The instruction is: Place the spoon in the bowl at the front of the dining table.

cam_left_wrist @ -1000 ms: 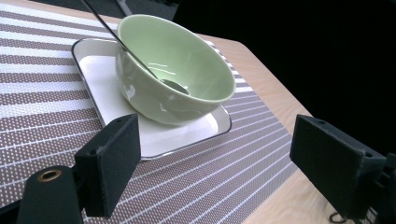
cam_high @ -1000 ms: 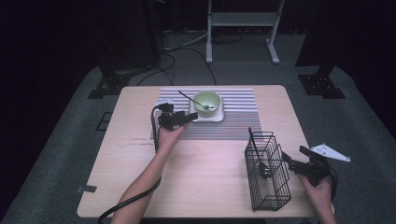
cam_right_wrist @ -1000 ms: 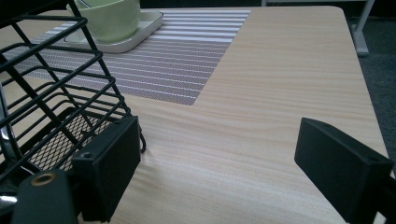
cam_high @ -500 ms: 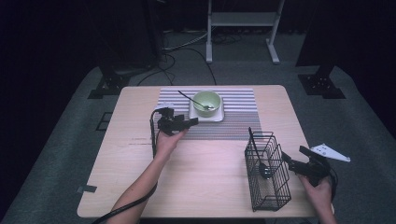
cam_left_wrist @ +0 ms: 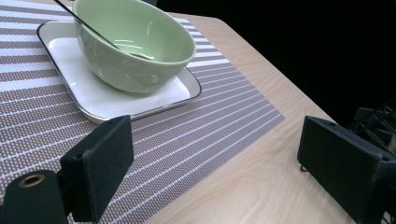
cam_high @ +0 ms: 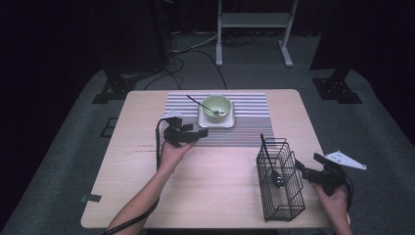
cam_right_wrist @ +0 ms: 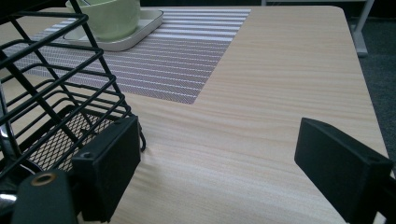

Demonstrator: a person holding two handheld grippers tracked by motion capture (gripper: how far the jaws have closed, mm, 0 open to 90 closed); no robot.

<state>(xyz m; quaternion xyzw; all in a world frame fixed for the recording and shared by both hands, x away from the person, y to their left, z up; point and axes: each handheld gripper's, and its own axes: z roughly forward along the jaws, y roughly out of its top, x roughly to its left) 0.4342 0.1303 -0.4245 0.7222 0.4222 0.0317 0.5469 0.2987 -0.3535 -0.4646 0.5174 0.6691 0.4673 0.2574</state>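
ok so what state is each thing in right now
left gripper: open, empty, above the striped placemat
right gripper: open, empty, beside the wire basket
green bowl: upright on the white plate, spoon resting inside
wire basket: upright, holds a black utensil

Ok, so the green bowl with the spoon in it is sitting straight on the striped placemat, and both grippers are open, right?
Not quite. The green bowl with the spoon in it sits on a white square plate, and that plate lies on the striped placemat; the left gripper view shows this plainly. The rest holds: the left gripper and the right gripper are both open.
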